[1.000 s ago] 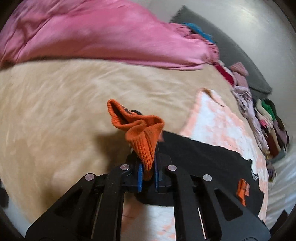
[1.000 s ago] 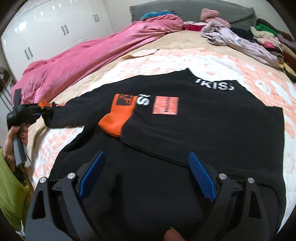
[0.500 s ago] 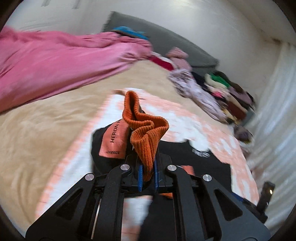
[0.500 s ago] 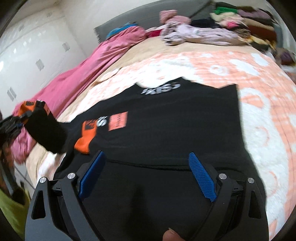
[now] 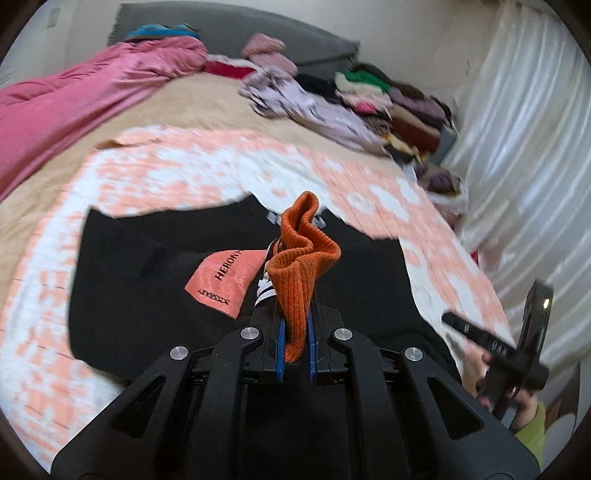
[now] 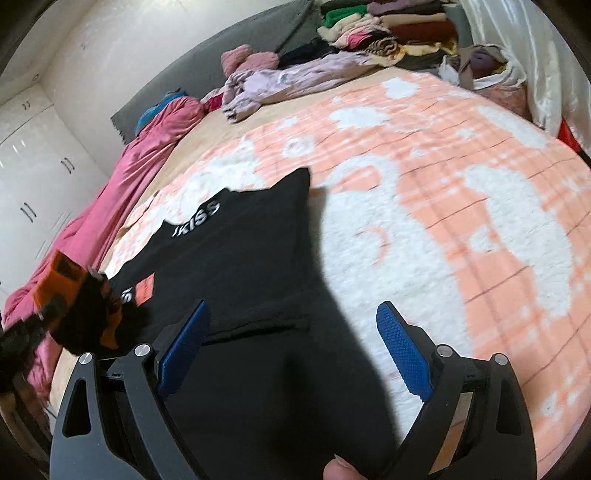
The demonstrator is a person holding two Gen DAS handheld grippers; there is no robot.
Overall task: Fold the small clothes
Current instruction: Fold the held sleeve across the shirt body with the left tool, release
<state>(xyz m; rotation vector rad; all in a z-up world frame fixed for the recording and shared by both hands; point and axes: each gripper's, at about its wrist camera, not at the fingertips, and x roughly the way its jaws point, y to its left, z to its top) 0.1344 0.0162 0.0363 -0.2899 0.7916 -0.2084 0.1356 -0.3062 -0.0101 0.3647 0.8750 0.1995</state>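
Note:
A black sweater with white lettering and an orange patch lies flat on the peach and white blanket. My left gripper is shut on the sweater's orange ribbed cuff, holding the sleeve up over the sweater's body. In the right wrist view that lifted sleeve hangs blurred at the left edge. My right gripper stands open with nothing between its blue pads, low over the sweater's right side. The right gripper also shows in the left wrist view, held in a hand at the right.
A pink duvet lies along the left of the bed. A lilac garment and stacked folded clothes sit near the grey headboard. White curtains hang on the right. White cupboards stand beyond the bed.
My left gripper has carried the orange cuff and sleeve from off the bed's side in over the sweater's body. My right gripper, still open, has swung toward the sweater's right edge.

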